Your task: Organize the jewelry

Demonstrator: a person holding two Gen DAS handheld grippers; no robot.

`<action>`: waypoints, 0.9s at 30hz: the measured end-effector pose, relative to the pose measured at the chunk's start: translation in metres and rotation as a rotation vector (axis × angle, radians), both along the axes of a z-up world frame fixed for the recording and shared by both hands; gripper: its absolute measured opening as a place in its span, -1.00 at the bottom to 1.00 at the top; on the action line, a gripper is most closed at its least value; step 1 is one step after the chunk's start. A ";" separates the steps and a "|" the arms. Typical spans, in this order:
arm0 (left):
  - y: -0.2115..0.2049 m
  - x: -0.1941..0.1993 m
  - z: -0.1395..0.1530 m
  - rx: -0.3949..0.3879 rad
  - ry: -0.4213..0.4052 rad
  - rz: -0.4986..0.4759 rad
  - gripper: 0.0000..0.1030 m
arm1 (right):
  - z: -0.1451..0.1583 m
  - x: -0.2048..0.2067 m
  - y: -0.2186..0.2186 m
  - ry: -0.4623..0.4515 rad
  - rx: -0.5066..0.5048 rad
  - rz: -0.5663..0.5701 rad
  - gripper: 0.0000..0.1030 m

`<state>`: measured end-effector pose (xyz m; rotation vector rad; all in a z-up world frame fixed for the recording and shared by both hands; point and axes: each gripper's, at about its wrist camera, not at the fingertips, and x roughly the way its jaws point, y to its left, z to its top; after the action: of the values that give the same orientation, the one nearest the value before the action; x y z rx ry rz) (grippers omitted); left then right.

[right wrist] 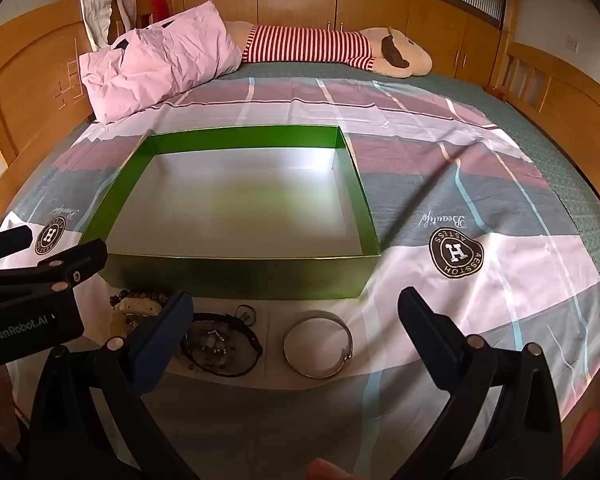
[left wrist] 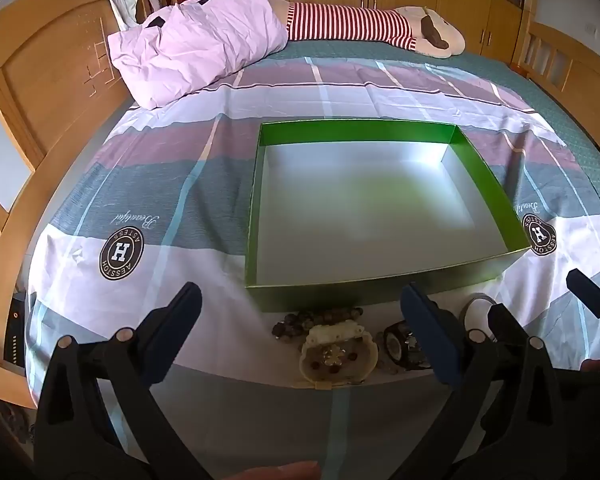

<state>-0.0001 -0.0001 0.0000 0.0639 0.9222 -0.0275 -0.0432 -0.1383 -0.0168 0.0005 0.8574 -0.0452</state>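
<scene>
1. Bedding fills the left wrist view: a patchwork bedsheet of lilac, grey and white panels (left wrist: 148, 184) with round dark "H" emblems covers a bed, framed by a light wooden headboard (left wrist: 48, 92) on the left and wooden cabinets along the far wall. A crumpled lilac pillow (left wrist: 196, 44) lies at the far left, and beside it a plush toy in a red-and-white striped shirt (left wrist: 348, 24).
2. An open green cardboard box with a silvery floor (left wrist: 496, 192) sits mid-sheet with nothing in it. Just in front of its near wall lie a string of brown beads (left wrist: 320, 316), a cream carved shell-shaped case with small trinkets inside (left wrist: 336, 356) and a dark patterned bangle (left wrist: 396, 344).
3. The left gripper (left wrist: 300, 316) points down over this jewelry with its 2 black fingers spread wide, clamping nothing and touching nothing. The right gripper (left wrist: 540, 304) shows at the right edge.
4. In the right wrist view the same sheet, pillow (right wrist: 160, 64), toy (right wrist: 312, 46) and box (right wrist: 240, 276) appear, with the box left of centre.
5. A plain silver metal bangle (right wrist: 318, 350) lies on the sheet near the box's front wall; left of it sits the dark bangle (right wrist: 224, 346) ringed around small pieces, then the cream case (right wrist: 136, 306) and beads (right wrist: 140, 295).
6. The right gripper (right wrist: 296, 316) hangs above the silver bangle, fingers fully apart and empty. The left gripper (right wrist: 48, 252) enters from the left edge.
</scene>
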 end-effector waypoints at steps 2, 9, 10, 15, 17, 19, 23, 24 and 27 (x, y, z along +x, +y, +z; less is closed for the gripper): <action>0.000 0.000 0.000 0.002 0.002 0.001 0.96 | 0.000 0.000 0.000 0.000 -0.004 0.000 0.97; 0.000 0.000 0.000 0.004 0.004 0.002 0.96 | 0.002 0.000 0.001 0.001 -0.006 -0.002 0.97; 0.000 0.000 0.000 0.004 0.003 0.003 0.96 | 0.002 -0.001 0.001 0.001 -0.005 -0.001 0.97; 0.000 0.000 0.000 0.006 0.005 0.002 0.96 | 0.000 -0.001 0.001 0.004 -0.008 0.002 0.97; 0.000 0.000 0.000 0.005 0.004 0.002 0.96 | 0.000 -0.002 0.001 0.003 -0.009 0.002 0.97; 0.000 0.000 0.000 0.006 0.005 0.001 0.96 | 0.004 0.000 0.001 0.003 -0.011 0.001 0.97; 0.000 0.000 0.000 0.006 0.005 0.002 0.96 | 0.001 -0.002 0.003 0.002 -0.012 0.001 0.97; 0.000 0.000 0.000 0.007 0.005 0.002 0.96 | 0.001 -0.002 0.003 0.001 -0.012 0.001 0.97; 0.000 0.000 -0.001 0.007 0.007 0.001 0.96 | 0.001 -0.002 0.003 0.003 -0.015 0.004 0.97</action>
<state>0.0002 -0.0004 -0.0005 0.0700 0.9291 -0.0234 -0.0449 -0.1349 -0.0158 -0.0151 0.8600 -0.0477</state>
